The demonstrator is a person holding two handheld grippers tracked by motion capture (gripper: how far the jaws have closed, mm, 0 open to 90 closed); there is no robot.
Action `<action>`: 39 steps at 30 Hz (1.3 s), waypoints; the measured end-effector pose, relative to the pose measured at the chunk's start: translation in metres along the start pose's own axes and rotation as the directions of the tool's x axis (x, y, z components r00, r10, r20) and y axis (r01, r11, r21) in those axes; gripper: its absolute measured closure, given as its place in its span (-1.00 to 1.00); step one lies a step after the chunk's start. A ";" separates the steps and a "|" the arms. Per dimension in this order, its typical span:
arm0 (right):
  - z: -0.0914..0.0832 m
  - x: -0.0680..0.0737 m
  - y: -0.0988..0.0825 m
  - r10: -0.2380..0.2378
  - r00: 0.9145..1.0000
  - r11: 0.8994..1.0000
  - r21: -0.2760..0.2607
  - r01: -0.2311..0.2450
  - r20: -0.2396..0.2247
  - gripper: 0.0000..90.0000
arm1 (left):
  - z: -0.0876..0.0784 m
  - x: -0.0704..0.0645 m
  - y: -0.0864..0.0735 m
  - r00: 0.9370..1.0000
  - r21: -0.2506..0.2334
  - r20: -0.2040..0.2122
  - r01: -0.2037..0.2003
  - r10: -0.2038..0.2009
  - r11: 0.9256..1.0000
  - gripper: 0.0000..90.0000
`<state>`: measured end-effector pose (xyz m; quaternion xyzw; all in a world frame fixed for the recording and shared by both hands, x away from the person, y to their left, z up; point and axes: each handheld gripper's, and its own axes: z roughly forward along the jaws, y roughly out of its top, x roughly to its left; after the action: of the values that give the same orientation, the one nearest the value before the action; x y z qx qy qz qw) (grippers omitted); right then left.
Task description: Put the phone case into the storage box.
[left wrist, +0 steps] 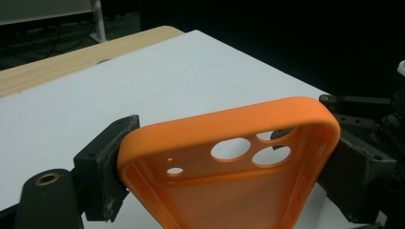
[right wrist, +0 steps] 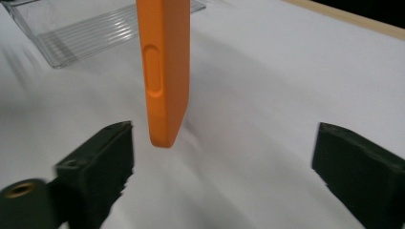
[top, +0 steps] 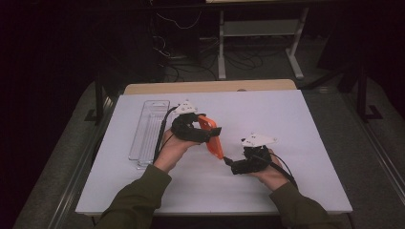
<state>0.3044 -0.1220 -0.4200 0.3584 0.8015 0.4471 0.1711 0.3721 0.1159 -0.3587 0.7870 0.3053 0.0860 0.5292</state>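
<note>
Olive-green sleeves, black hand-held gripper, white top plate, black cable

A clear plastic tray is seen lying on the white table, left side. A wooden edge is seen behind.

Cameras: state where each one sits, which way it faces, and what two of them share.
High view: above the person's side, looking forward and down at the white table; both forearms, left gripper, right gripper.
Left gripper view: rides that gripper, jaws clamped on the orange phone case.
Right gripper view: along its own spread jaws.
Shared: both gripper views show the case; the right one also shows the clear tray.
</note>
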 end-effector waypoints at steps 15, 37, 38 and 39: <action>-0.032 -0.024 -0.029 0.005 0.995 1.000 0.008 -0.006 0.097 -1.00 | -0.003 0.001 0.002 1.000 -0.006 0.000 0.000 0.000 1.000 -0.67; -0.044 -0.029 -0.051 -0.002 0.994 0.999 0.048 -0.004 0.110 -1.00 | -0.010 0.003 0.008 1.000 -0.020 0.017 -0.006 0.006 1.000 -0.67; -0.044 -0.029 -0.050 0.003 0.994 0.999 0.046 -0.008 0.110 -1.00 | -0.011 0.003 0.010 1.000 -0.016 0.017 -0.005 0.005 1.000 -0.67; -0.044 -0.029 -0.050 0.003 0.994 0.999 0.045 -0.008 0.110 -1.00 | -0.012 0.004 0.011 1.000 -0.016 0.014 -0.013 0.013 1.000 -0.67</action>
<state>0.2765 -0.1866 -0.4394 0.3886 0.7997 0.4090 0.2055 0.3739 0.1245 -0.3450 0.7852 0.2959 0.0863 0.5371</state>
